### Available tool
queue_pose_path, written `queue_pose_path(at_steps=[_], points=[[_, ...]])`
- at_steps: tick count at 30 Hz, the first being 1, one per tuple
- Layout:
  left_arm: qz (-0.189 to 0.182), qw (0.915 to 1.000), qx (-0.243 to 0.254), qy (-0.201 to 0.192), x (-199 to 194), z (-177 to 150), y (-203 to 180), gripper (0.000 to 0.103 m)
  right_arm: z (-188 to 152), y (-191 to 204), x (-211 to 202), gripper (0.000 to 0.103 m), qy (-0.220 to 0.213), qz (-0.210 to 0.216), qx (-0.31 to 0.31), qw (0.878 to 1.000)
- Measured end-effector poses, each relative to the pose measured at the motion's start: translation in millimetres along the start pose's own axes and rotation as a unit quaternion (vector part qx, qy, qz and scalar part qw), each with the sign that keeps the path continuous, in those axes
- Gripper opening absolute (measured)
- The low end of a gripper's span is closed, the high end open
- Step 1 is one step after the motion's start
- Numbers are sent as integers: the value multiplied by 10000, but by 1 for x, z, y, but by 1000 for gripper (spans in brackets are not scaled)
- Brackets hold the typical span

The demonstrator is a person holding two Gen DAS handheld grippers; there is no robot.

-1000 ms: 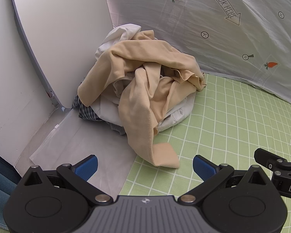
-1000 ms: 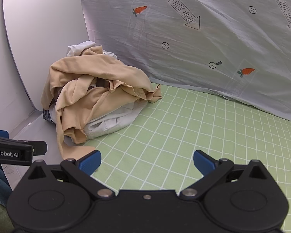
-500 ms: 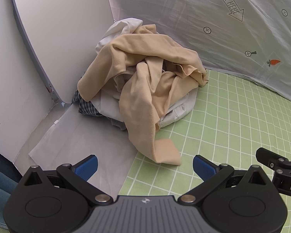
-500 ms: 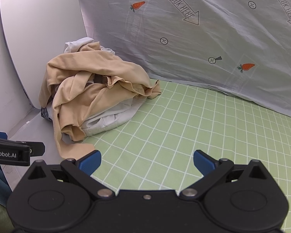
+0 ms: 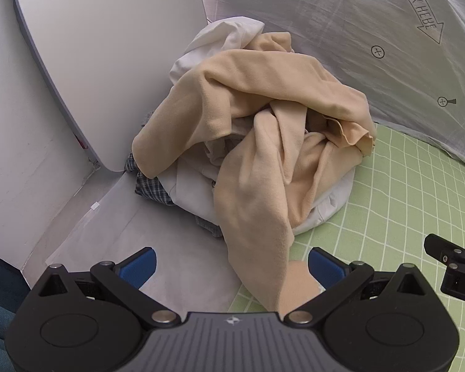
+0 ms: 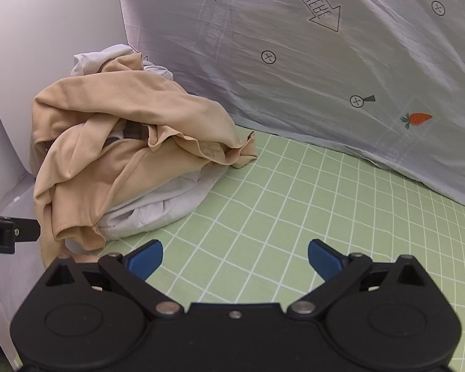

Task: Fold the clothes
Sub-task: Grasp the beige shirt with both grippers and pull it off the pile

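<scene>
A crumpled beige garment (image 5: 263, 130) lies on top of a pile of clothes in the corner, over a white garment (image 5: 223, 40) and a blue checked one (image 5: 148, 187). It also shows in the right wrist view (image 6: 121, 142). A beige sleeve end (image 5: 294, 288) hangs down between the jaws of my left gripper (image 5: 232, 266), which is open around it. My right gripper (image 6: 235, 257) is open and empty over the green grid mat (image 6: 294, 217), right of the pile.
A white panel (image 5: 108, 46) stands left of the pile. A grey sheet with carrots and arrows (image 6: 325, 62) hangs behind. A bare white surface (image 5: 139, 241) lies left of the mat. The right gripper's side (image 5: 452, 266) shows at the left wrist view's right edge.
Both grippers have moved closer to the pile. The beige sleeve end now lies between the left gripper's open jaws; before, it lay ahead of them.
</scene>
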State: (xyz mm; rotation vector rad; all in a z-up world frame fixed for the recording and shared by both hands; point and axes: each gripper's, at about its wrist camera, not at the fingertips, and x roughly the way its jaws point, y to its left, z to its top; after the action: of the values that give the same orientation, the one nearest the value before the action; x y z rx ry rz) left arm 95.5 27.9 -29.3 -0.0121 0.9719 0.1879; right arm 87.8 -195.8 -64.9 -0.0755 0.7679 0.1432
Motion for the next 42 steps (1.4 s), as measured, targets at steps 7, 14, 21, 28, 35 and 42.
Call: queue_pose_path(at_steps=[7, 14, 21, 28, 35, 42], points=[[-157, 9991, -355, 150, 34, 28, 9, 80, 58, 35, 63, 83, -243, 603, -504, 9966], [-315, 9979, -513, 219, 50, 28, 10, 17, 78, 67, 106, 23, -218, 1061, -1013, 9889], [-366, 9992, -169, 41, 32, 12, -5, 11, 46, 28, 74, 3, -662, 324, -689, 9949], [-956, 9923, 321, 715, 22, -41, -44, 11, -27, -49, 60, 2, -153, -833, 73, 9964], [-1367, 9800, 813, 1196, 16, -77, -73, 20, -107, -117, 62, 9, 955, -1874, 992, 9726], [-1325, 9852, 404, 1015, 7, -71, -52, 31, -104, -69, 41, 59, 53, -1255, 983, 9872]])
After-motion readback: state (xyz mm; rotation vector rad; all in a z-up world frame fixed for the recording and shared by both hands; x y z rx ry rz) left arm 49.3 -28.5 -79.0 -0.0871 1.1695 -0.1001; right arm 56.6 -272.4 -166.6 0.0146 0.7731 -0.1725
